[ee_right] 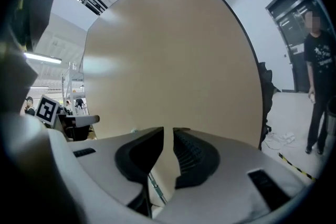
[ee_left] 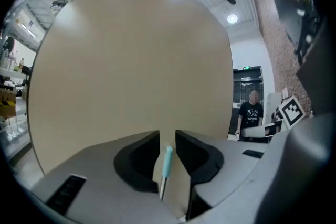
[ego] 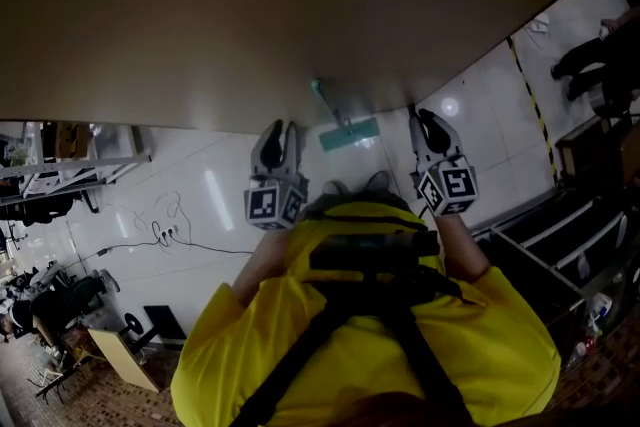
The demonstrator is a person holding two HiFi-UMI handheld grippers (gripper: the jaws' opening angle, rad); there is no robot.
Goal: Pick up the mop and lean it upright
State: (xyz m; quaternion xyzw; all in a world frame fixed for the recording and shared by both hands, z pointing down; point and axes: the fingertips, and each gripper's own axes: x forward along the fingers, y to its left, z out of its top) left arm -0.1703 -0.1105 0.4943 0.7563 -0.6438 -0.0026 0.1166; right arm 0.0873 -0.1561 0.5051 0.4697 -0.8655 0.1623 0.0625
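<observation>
The mop (ego: 349,133) leans against the beige wall (ego: 250,5), its teal head on the white floor and its teal-tipped handle (ego: 318,90) rising up the wall. My left gripper (ego: 281,130) is just left of it and my right gripper (ego: 425,120) just right; neither touches it. In the left gripper view the handle's teal tip (ee_left: 167,161) shows through the narrow gap of the left gripper (ee_left: 167,136), standing free of both pads. The right gripper (ee_right: 168,131) also has a narrow gap with nothing in it; the thin handle (ee_right: 153,184) passes below its jaws.
A power strip with its cable (ego: 165,233) lies on the floor at left. Yellow-black tape (ego: 535,105) and dark crates (ego: 590,245) are at right. A person (ee_right: 317,71) stands to the right, another (ee_left: 251,113) farther off. Desks and chairs (ego: 60,305) fill the lower left.
</observation>
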